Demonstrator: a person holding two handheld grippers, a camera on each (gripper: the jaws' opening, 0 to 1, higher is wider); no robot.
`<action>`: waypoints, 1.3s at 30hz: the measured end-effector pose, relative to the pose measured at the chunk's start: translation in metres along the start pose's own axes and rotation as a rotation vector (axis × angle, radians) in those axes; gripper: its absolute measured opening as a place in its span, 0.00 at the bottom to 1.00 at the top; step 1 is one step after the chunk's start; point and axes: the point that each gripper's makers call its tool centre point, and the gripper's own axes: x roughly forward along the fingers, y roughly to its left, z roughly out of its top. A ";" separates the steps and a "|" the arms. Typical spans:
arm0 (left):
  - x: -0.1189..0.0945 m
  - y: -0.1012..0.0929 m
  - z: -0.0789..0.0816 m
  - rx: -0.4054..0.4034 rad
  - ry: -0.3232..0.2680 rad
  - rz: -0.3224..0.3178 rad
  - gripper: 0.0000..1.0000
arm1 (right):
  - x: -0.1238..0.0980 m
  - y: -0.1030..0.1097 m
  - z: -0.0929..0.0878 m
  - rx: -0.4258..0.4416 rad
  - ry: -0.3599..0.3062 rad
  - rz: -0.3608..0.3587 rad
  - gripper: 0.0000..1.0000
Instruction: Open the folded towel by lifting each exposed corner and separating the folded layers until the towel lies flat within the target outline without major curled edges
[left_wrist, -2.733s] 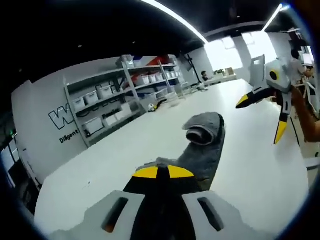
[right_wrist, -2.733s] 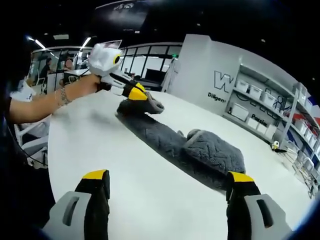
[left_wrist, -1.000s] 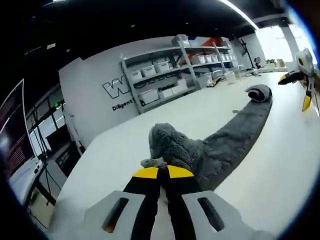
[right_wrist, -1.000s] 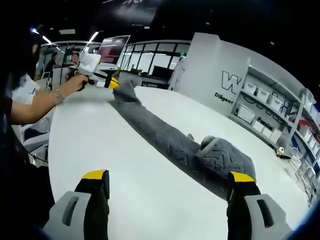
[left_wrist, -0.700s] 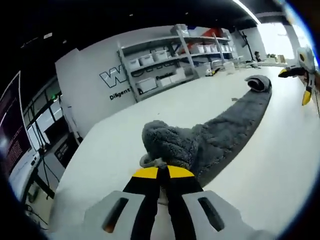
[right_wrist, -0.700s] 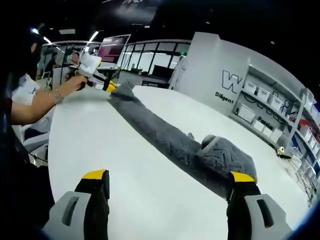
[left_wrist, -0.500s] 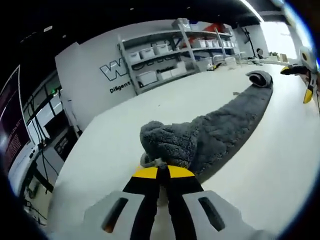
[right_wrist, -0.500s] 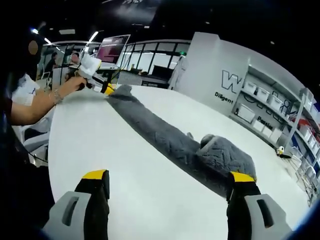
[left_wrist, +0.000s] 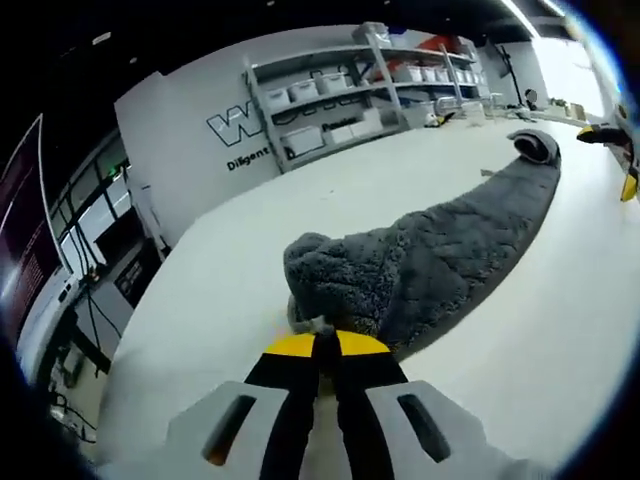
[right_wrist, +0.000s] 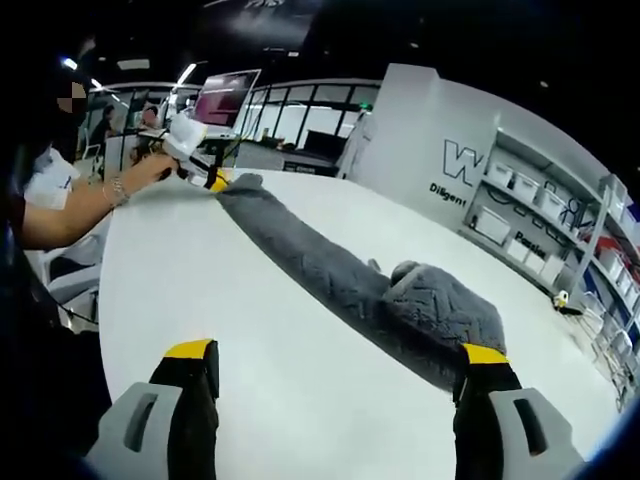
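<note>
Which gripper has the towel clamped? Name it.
The left gripper: its jaws are shut on the towel end. The right gripper stands wide open, its jaws apart beside the towel's bunched end.

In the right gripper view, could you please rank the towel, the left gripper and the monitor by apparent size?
1. towel, largest by far.
2. monitor and left gripper: both small and far away, too alike to rank.

Lab or workshop, metal shelving (left_wrist: 350, 90) with storage bins (right_wrist: 508, 184), wall lettering (right_wrist: 470, 165), monitor (right_wrist: 226, 98), glass partitions (right_wrist: 300, 125)
</note>
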 end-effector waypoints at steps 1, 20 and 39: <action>0.000 0.001 0.000 0.001 0.002 0.002 0.04 | 0.000 0.000 0.000 0.001 0.000 -0.001 0.99; -0.027 0.010 0.019 -0.083 -0.114 -0.014 0.39 | 0.003 0.001 -0.002 0.002 0.006 0.003 0.99; -0.068 -0.064 0.040 -0.015 -0.212 -0.270 0.98 | 0.001 0.005 -0.001 -0.001 0.007 0.009 0.99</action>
